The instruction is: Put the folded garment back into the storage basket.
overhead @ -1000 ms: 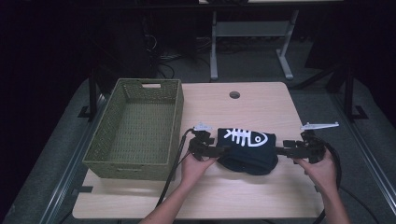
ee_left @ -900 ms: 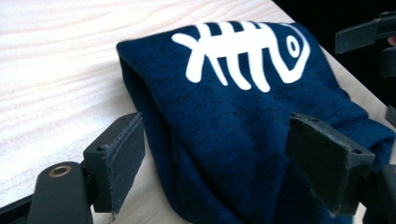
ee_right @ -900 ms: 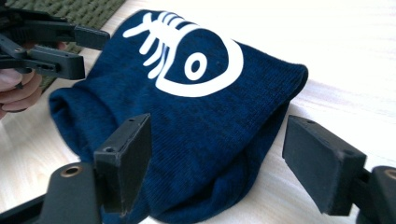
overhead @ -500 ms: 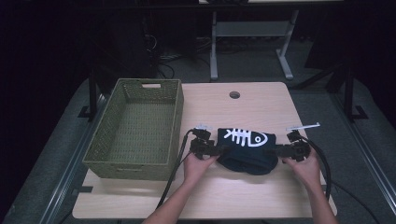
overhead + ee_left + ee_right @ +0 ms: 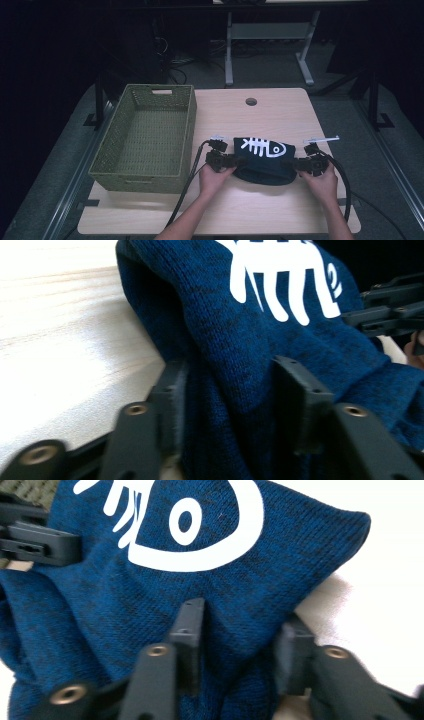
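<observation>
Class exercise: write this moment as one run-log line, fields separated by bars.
left gripper: fingers around blue knit cloth | right gripper: fingers around cloth's other end | cloth: on table | green basket: empty

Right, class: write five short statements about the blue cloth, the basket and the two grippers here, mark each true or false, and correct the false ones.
1. The blue cloth lies inside the green basket. False: it lies on the table, right of the basket.
2. The left gripper has cloth between its jaws. True.
3. The right gripper hangs open, away from the cloth. False: its jaws hold a fold of it.
4. The cloth bears a white fish-skeleton print. True.
5. The basket holds folded clothes. False: it looks empty.
</observation>
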A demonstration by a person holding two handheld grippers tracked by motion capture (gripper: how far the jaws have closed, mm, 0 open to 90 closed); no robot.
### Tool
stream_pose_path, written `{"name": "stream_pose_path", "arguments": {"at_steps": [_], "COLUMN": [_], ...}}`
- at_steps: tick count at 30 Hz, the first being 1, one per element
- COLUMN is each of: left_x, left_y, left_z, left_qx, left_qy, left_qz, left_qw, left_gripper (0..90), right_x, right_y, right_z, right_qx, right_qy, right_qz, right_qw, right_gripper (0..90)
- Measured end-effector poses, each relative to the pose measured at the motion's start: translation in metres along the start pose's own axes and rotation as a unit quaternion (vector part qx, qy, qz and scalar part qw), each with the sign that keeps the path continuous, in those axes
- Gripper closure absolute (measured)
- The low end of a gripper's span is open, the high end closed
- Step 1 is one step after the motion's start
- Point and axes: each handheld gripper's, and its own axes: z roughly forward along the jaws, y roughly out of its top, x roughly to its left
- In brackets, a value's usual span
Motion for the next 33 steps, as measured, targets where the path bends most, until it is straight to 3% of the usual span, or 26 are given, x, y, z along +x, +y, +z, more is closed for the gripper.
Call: {"name": "stream_pose_path", "arguments": {"at_steps": [3, 7, 19, 33], "left_x": [-0.001, -0.001, -0.007, -0.02], "left_y": [0.0, 0.0, 0.005, 0.015], "left_z": [-0.001, -0.001, -0.011, -0.024], "left_qx": [-0.001, -0.003, -0.015, -0.029], "left_qy": [-0.004, -0.011, -0.025, -0.037], "left_qz": [0.003, -0.002, -0.004, 0.014], "left_qw": [1.0, 0.9999, 0.9996, 0.9988], "left_gripper": [64.7, 67.3, 68.0, 67.9], "right_x": [-0.001, 0.0, 0.005, 0.011], "right_y": [-0.001, -0.001, 0.004, 0.009], "right_z": [-0.002, -0.005, -0.023, -0.042], "right_qx": [-0.007, -0.009, -0.025, -0.043], "right_qy": [0.011, 0.021, 0.042, 0.053], "right_qz": [0.012, 0.016, 0.019, 0.016], "right_qw": [0.9998, 0.9996, 0.9986, 0.9975], "right_gripper": [69.6, 71.3, 72.0, 72.0]}}
